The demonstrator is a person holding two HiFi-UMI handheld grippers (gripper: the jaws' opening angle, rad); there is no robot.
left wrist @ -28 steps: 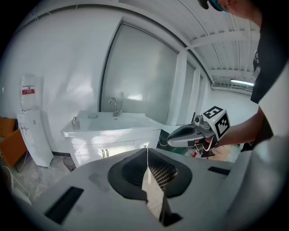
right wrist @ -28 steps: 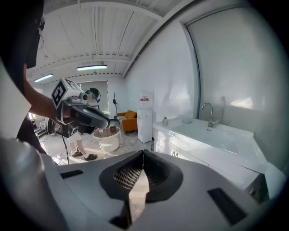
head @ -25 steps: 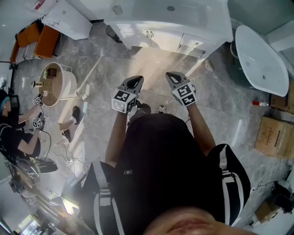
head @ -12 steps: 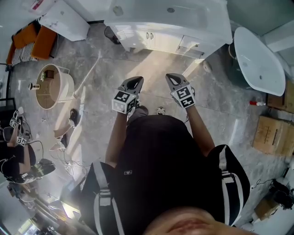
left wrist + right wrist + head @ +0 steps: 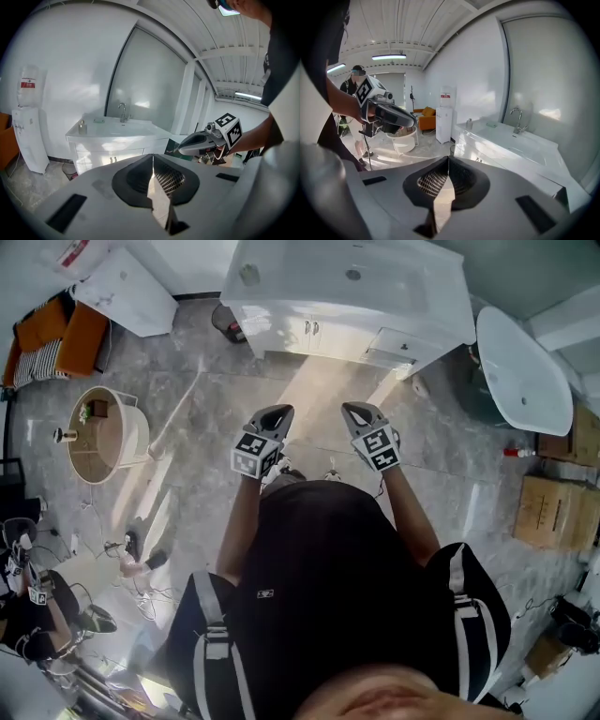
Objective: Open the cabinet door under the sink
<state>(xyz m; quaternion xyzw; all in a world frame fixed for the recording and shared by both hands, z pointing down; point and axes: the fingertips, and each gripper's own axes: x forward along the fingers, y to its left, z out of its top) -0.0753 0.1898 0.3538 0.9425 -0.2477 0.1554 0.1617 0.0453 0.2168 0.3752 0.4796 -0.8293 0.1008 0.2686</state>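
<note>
1. Since a second ago, the white sink counter (image 5: 412,287) has drawn nearer in the head view.
2. Grey left claw (image 5: 273,414) and right claw (image 5: 358,412) hover side by side, both pinched closed and empty.
3. White double cabinet door with small handles (image 5: 309,329) sits closed under the counter's front edge, well ahead of both.

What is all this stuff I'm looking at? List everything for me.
Sink cabinet: one, white, far wall, doors shut.
Faucet: one, silver, on the sink.
Soap bottle: one, sink's left corner.
Water dispenser: one, white, left of cabinet.
Bin: one, dark, beside cabinet.
Bathtub: one, white, right.
Boxes: at least two, brown, right edge.
Round table: one, white and wood, left.
Sofa: one, orange, top left.
Left gripper, right gripper: grey, jaws shut, empty.
</note>
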